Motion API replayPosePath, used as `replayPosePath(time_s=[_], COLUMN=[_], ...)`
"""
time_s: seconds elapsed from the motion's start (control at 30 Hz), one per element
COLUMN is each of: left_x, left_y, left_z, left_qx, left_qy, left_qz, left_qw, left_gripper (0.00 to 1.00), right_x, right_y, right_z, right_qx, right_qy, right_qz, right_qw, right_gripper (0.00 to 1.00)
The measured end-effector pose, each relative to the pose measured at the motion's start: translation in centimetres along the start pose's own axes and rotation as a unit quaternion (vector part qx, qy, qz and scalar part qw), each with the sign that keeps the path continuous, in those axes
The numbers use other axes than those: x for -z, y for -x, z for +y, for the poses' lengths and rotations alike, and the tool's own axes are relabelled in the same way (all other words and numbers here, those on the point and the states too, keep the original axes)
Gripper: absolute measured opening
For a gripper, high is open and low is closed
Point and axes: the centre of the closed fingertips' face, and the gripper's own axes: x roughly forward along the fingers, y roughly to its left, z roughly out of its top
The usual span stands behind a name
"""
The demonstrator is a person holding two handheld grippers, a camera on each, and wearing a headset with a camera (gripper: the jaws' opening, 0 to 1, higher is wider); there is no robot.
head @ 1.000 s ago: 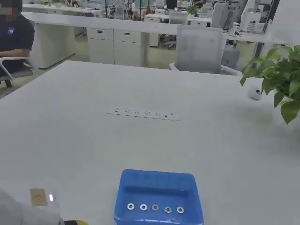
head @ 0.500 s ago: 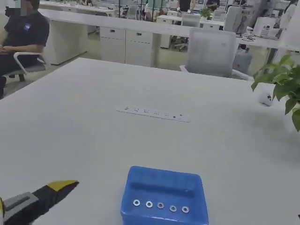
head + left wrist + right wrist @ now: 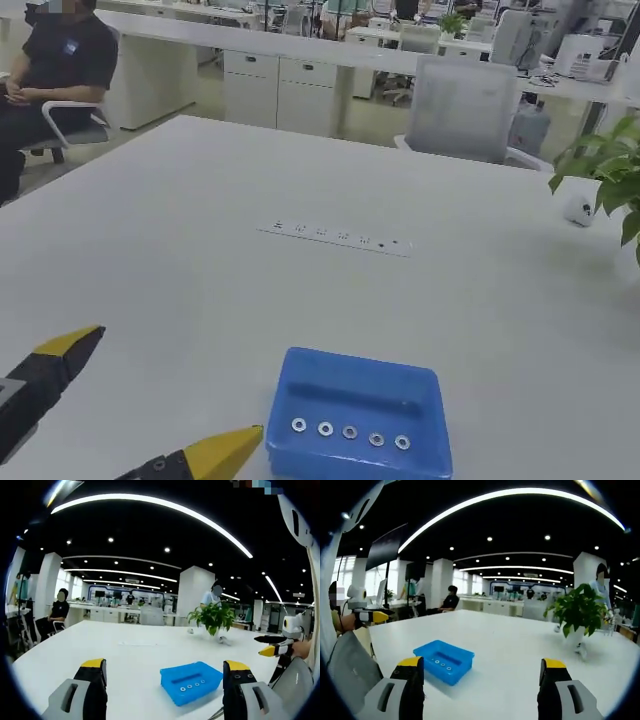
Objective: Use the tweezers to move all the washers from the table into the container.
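Note:
A blue container (image 3: 360,405) sits on the white table (image 3: 200,280) near its front edge, with several metal washers (image 3: 349,432) in a row inside it. My left gripper (image 3: 175,381) is at the lower left, just left of the container, its yellow-tipped jaws wide apart and empty. Its own view shows the left gripper (image 3: 163,664) open, with the container (image 3: 192,680) ahead, a little right of the gap. My right gripper (image 3: 478,661) is open and empty, the container (image 3: 444,661) lying ahead to its left. Each gripper view catches the other gripper's yellow tips at its edge.
A flush socket strip (image 3: 335,236) lies mid-table. A potted plant (image 3: 605,170) and a small white object (image 3: 578,210) stand at the table's right side. A grey chair (image 3: 460,95) is behind the far edge, and a person (image 3: 50,70) sits at the far left.
The head camera has shifted. The left gripper has come further into the lower left of the head view, now with both jaws showing spread apart. The container and washers have not moved.

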Motion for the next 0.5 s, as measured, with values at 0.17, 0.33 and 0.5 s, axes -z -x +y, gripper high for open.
replayPosePath(time_s=[0.17,0.33,0.5], left_x=[0.1,-0.5,-0.3], left_y=[0.0,0.1,0.2], left_z=[0.1,0.1,0.7], left_qx=[-0.005,-0.012,-0.019], left_qy=[-0.01,-0.024,0.004], left_qz=[0.002,-0.014,-0.008], left_qw=[0.9999,0.9996,0.9998], left_gripper=[0.99,0.99,0.99], right_x=[-0.4,-0.5,0.5], right_y=[0.0,0.5,0.3], right_z=[0.2,-1.4,-1.4], right_qx=[0.001,0.033,0.029], right_qy=[0.006,-0.027,-0.048], right_qz=[-0.005,-0.018,0.006], right_qw=[1.0,0.9989,0.9984], right_gripper=[0.93,0.94,0.91])
